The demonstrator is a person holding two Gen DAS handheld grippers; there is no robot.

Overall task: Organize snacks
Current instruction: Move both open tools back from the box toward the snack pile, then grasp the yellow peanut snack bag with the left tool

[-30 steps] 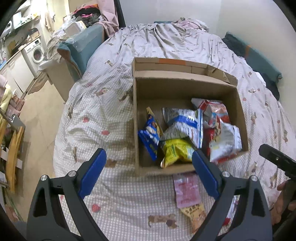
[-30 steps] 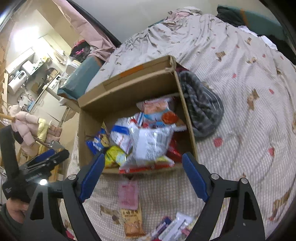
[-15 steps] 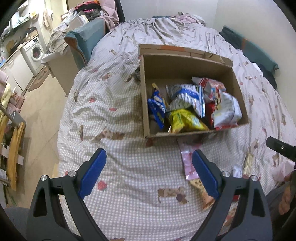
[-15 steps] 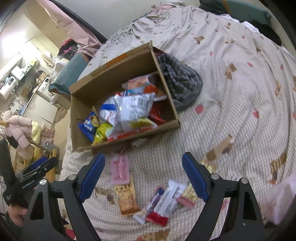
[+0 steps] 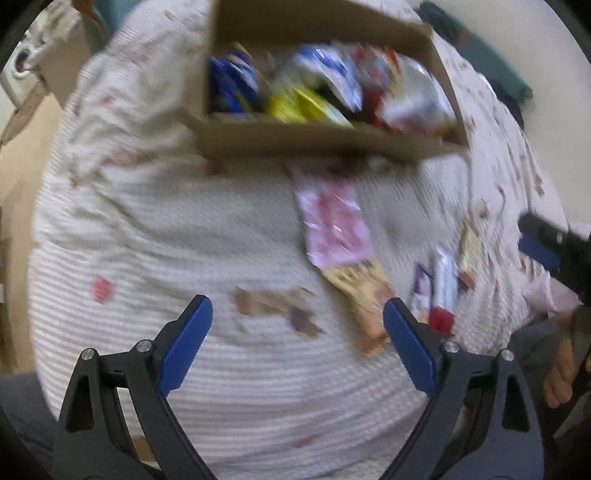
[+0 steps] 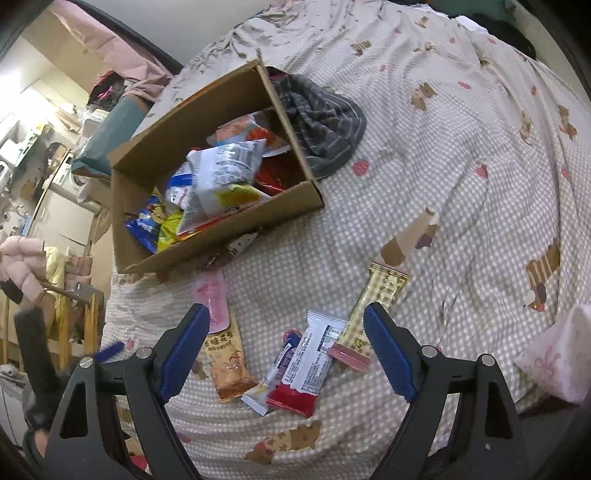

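The right gripper [image 6: 282, 332] is hovering with fingers spread wide and empty over loose snack bars [image 6: 310, 363] lying on the checked bedspread [image 6: 461, 192]; the left gripper [image 5: 297, 325] is likewise gaping — its view is blurred; beyond, the cardboard box [image 6: 229, 242] is sitting packed with snack bags [image 6: 221, 173].

A bed with a checked quilt [image 6: 461, 155], printed with small brown dogs and red shapes, is filling most of the room. At about ten o'clock of the bed a teal cushion [image 6: 110, 136] is leaning, and pink clothes [image 6: 122, 55] are hanging above it. Further to nine o'clock, pale cabinets [image 6: 62, 214] and a washing machine [image 5: 18, 62] are standing on a beige floor [image 5: 22, 155]. A plain white wall [image 6: 177, 22] is rising at twelve o'clock. Warm light is coming from the ten o'clock side.
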